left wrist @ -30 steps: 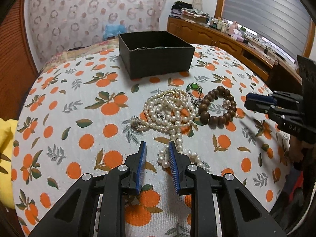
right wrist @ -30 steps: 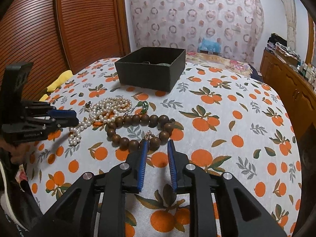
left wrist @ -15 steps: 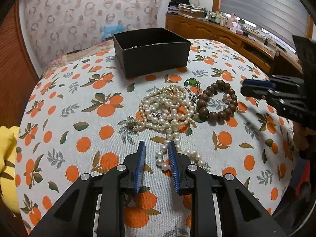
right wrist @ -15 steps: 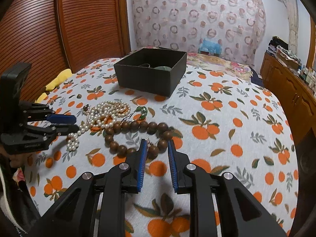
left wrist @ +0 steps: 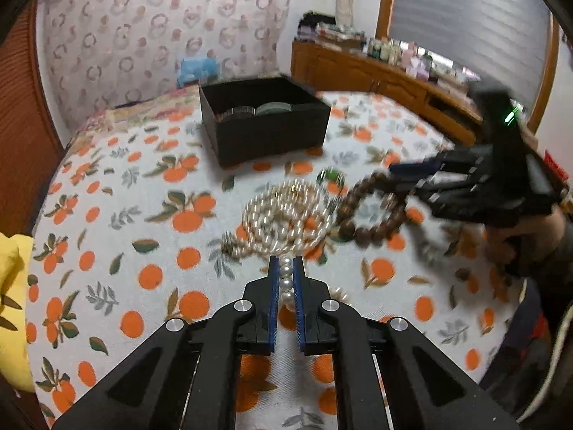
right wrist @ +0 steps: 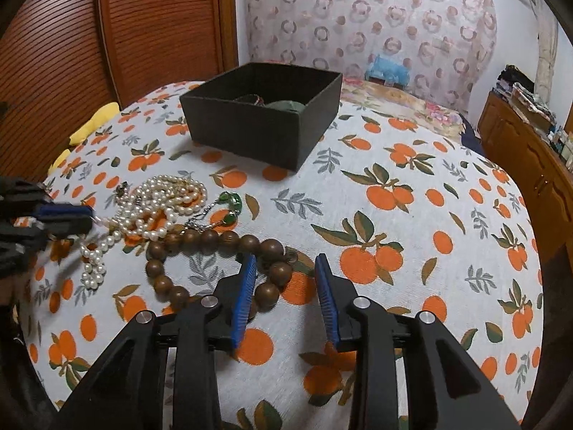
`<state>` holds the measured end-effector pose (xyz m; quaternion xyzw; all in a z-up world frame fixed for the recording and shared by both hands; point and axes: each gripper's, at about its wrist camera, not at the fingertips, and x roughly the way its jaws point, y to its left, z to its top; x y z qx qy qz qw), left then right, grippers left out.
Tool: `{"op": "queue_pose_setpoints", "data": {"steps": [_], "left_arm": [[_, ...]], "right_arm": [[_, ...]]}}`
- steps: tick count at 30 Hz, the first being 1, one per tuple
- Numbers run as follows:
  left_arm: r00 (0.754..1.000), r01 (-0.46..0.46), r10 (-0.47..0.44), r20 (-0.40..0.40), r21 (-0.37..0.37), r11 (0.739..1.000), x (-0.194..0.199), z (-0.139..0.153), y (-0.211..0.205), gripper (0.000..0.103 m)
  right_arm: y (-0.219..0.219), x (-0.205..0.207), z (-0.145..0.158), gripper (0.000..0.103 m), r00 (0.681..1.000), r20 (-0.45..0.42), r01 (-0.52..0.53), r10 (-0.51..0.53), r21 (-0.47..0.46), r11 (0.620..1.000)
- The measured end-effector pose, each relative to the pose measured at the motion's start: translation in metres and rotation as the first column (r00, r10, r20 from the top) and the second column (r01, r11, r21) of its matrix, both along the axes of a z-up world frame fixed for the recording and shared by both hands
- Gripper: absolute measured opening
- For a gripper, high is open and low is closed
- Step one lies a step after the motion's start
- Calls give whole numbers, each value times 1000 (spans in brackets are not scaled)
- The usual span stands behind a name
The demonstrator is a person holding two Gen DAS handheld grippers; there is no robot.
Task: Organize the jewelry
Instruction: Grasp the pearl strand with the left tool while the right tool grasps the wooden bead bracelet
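1. Left wrist view: left gripper (left wrist: pixel 285 268) is pinched on the tail of the pearl necklace (left wrist: pixel 286 215); a few pearls sit between the blue pads, nothing else in there.
2. Right gripper (right wrist: pixel 284 268): jaws are opening, pads spread. The wooden bead bracelet (right wrist: pixel 215 251) has its near-right beads lying in the gap, but neither pad presses on them, so no grip yet.
3. Progress: early-to-mid, by my read. The black box (right wrist: pixel 261 132) at 12 o'clock already holds a couple of items, one greenish and round; too dim to name them. Left on the tablecloth (right wrist: pixel 429 251): pearls, bracelet, and a small green-stone piece (right wrist: pixel 231 202) on a thin chain.
4. Where things are (right wrist view): pearl pile at 10 o'clock from the right gripper, bracelet directly ahead and to the left, green piece between pearls and bracelet, box well beyond all of it.
5. Orientation: the pearl pile is a loose coil, no real axis; its free tail runs straight from the coil toward 6 o'clock in the left wrist view, into the left pads. That tail is the long axis.
6. Bracelet: a flat closed loop stretched roughly 9-to-3 in the right wrist view.
7. Likely next: lift the pearls toward the box; watch the coil snagging the green piece's chain.
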<state>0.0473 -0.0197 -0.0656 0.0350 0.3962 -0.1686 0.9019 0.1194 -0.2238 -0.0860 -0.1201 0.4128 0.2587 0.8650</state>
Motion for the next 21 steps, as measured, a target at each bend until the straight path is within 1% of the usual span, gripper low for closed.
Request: {"op": "queue_pose_setpoints", "data": {"steps": [4,10,17,20,21], "left_arm": [[999,-9,11,47,-41,999,-6,23,4,7],[994,-12,21,112,-79,997,-10,55,10,7],[983,-8,26,180,-101,995,-11,90,14,7],[976,-4,27,214,-107,994,-11,106,14,7],[974,-3,28,226,-108,994,-10,111,14,7]], "right_arm": [[-1,5,2,36,1000,2,9,-9,2,1000],[0,12,2,36,1000,-5,16,-16,-5,1000],[2,19,0,36,999,-35,1,-1,6,1000],[4,19,1,23,999,-48,-17,18,20,1000],[5,18,1,23,999,-45,-18,19,16,1000]]}}
